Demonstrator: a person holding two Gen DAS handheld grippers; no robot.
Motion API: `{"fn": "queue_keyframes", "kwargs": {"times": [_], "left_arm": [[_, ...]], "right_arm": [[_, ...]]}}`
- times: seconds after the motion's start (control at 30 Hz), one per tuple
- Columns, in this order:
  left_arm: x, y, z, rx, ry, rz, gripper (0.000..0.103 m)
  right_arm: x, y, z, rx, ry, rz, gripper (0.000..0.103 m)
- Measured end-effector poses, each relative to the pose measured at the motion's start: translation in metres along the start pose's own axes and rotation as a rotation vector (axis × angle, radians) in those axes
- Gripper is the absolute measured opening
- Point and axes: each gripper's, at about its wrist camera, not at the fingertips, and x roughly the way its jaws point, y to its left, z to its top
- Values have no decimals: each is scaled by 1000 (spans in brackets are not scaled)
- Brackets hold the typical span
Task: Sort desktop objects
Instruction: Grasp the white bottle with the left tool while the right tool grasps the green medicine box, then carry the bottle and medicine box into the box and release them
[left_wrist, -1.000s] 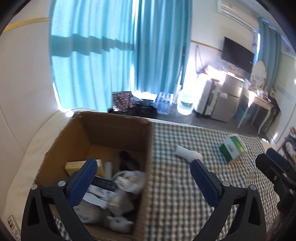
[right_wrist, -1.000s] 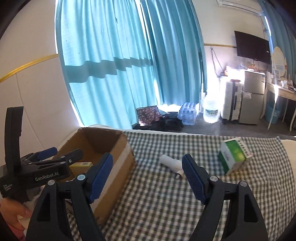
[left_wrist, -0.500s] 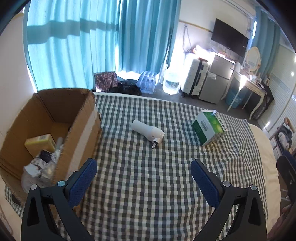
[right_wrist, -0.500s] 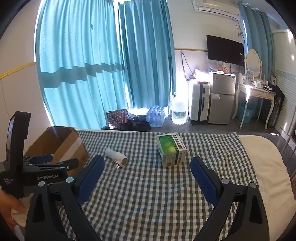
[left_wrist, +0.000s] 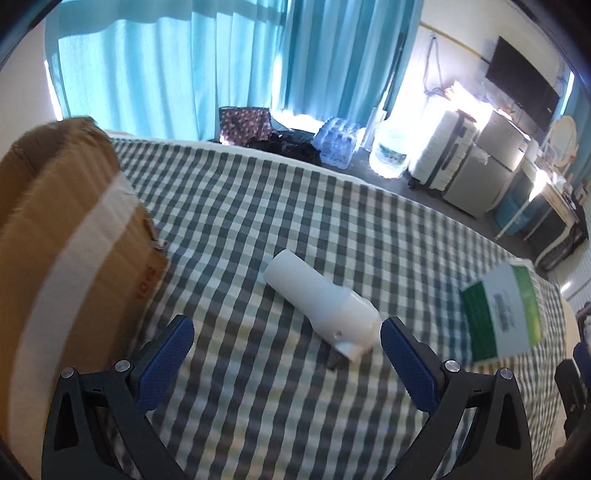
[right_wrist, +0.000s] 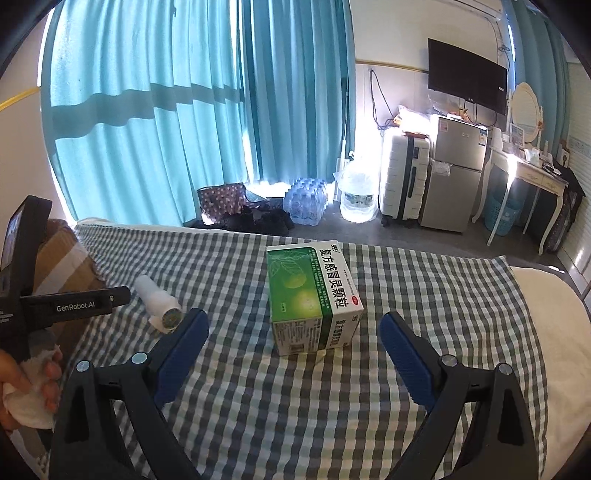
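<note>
A white bottle (left_wrist: 320, 303) lies on its side on the checked cloth, just ahead of my open, empty left gripper (left_wrist: 286, 343). It also shows in the right wrist view (right_wrist: 158, 302). A green and white medicine box (right_wrist: 313, 295) stands on the cloth just ahead of my open, empty right gripper (right_wrist: 293, 336); it also shows in the left wrist view (left_wrist: 504, 314). A brown cardboard box (left_wrist: 62, 236) stands at the left edge of the cloth.
The checked cloth (right_wrist: 424, 295) covers a bed with a white edge at the right. The left gripper's body (right_wrist: 55, 306) and a hand sit at the left of the right wrist view. Beyond the bed are curtains, water bottles, a suitcase and a fridge.
My left gripper swung right, away from over the cardboard box, and came close to the white bottle. My right gripper moved right and closer to the green medicine box.
</note>
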Motion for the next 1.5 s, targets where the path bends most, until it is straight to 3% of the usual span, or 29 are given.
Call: {"fn": "queue_keyframes", "kwargs": {"times": [0.3, 0.4, 0.47, 0.5, 0.53, 0.57, 0.67, 1.0, 1.13, 1.27, 1.33, 1.5], "left_arm": [[67, -10, 10, -101, 63, 49, 103], [70, -13, 8, -91, 16, 77, 103], [64, -15, 6, -67, -18, 79, 85], [60, -16, 5, -52, -34, 69, 77], [57, -18, 5, -36, -44, 64, 65], [53, -18, 5, -22, -47, 59, 45], [44, -15, 4, -16, -18, 25, 38], [-36, -14, -15, 54, -62, -64, 34], [-63, -10, -38, 86, -70, -82, 33], [-69, -14, -62, 137, -113, -88, 34], [-62, -23, -70, 190, -143, -27, 38], [-44, -23, -64, 158, -147, -37, 35]], "right_arm": [[62, -13, -4, -57, 44, -7, 95], [75, -9, -6, -82, 45, -23, 94], [81, -9, -7, -75, 47, -33, 92], [81, -9, -7, -59, 47, -25, 81], [81, -11, -7, -33, 53, -16, 78], [79, -13, -7, -9, 54, -15, 78], [66, -16, -9, 33, 46, -10, 78], [-4, -6, -12, 63, 34, -16, 78], [-39, 7, -8, 69, 12, -10, 78], [-72, 22, -6, 53, -19, -25, 78], [-87, 27, -7, 41, -31, -31, 78], [-105, 30, -8, 24, -39, -57, 78]]}}
